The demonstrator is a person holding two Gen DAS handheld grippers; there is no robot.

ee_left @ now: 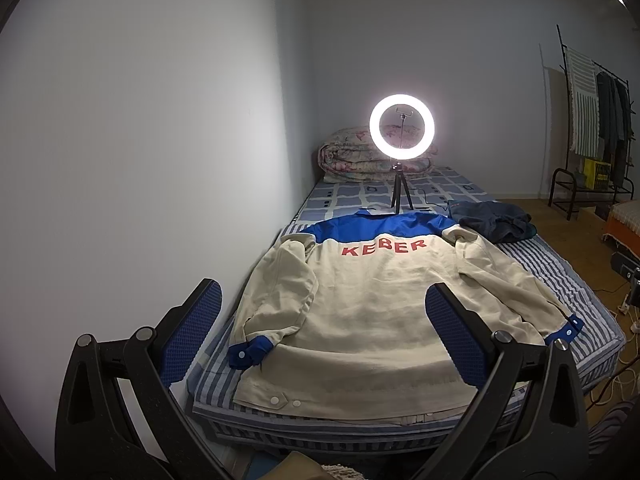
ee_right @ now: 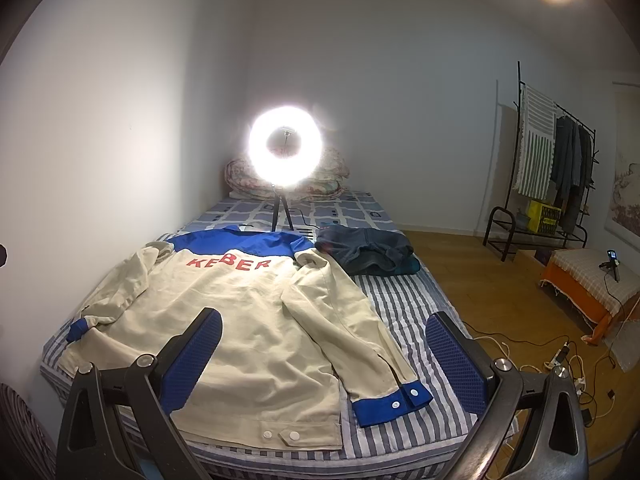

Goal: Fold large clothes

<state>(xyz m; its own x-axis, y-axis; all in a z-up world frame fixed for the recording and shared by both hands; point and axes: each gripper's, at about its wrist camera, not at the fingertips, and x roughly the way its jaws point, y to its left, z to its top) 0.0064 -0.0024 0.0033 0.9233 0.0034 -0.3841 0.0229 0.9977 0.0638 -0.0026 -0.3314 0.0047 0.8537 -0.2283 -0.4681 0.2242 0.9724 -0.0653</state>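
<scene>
So there's a big cream jacket spread flat, back side up, on a bed with a blue-and-white striped cover, and it takes up most of the near half of the mattress. It's got a blue yoke across the shoulders at the far end, red lettering just below that, and blue cuffs with white snaps. Both sleeves are laid out alongside the body: the left cuff sits bunched up near the wall side, the right cuff lies flat on the stripes toward the near right edge of the bed. The hem with its snap tab is nearest to the cameras. The left gripper hangs above the near end of the jacket with its blue-padded fingers spread wide and nothing between them. Same deal for the right gripper, fingers wide apart and empty, hovering over the near right part of the bed by the right sleeve; neither one is touching the fabric. Further back, a folded dark blue garment sits just beyond the right shoulder, a lit ring light on a small tripod stands behind the collar, and a rolled-up floral quilt is at the far end by the wall. Off to the right there's a clothes rack on the wooden floor.
</scene>
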